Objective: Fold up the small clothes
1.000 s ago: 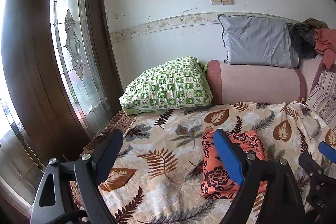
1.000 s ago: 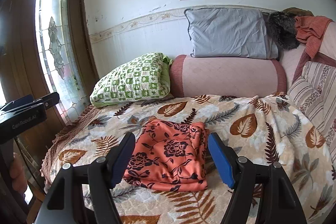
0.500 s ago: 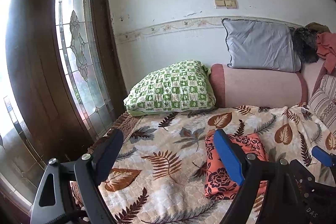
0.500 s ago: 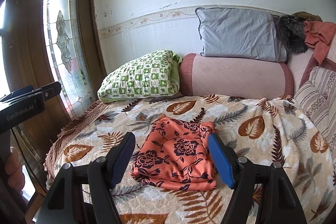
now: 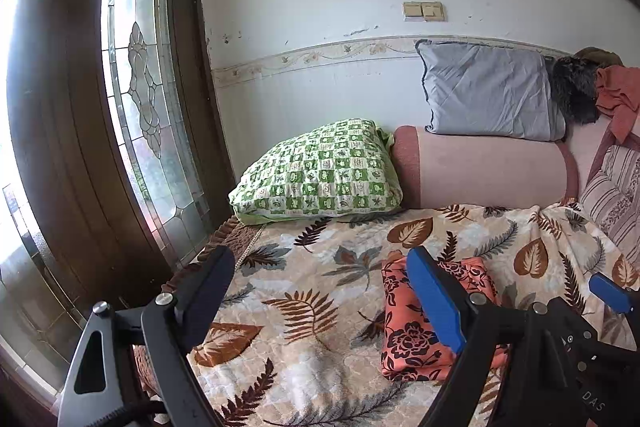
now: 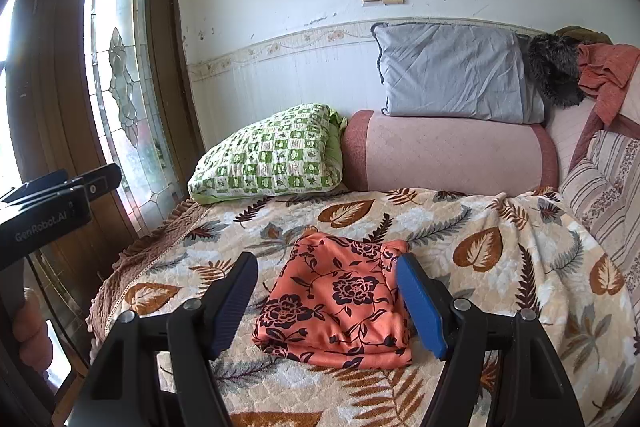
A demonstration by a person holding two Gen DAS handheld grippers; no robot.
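Two grippers, both w/ fingers spread wide and holding nothing.

Left wrist view, going left to right: wooden door w/ a leaded glass panel at 9 o'clock; green checked pillow near centre; pink bolster at 3 o'clock w/ a grey pillow on top of it. Left gripper hangs over the leaf-print blanket; its black finger sits at 7 o'clock, its blue finger at 5 o'clock. Folded orange floral cloth lies flat on the blanket, partly behind the blue finger, off to the right of the gap. Blue tip of the other gripper shows at 4 o'clock.

Right wrist view: left gripper body seen at 9 o'clock, a hand wrapped on its handle. Right gripper is above the blanket, not touching the cloth. Cloth shows framed in the gap betw. the two fingers, approx. centred, a neat stacked rectangle w/ layered edges along its near side. Striped cushion at 3 o'clock; rust-coloured garment and a dark furry thing piled at 2 o'clock.
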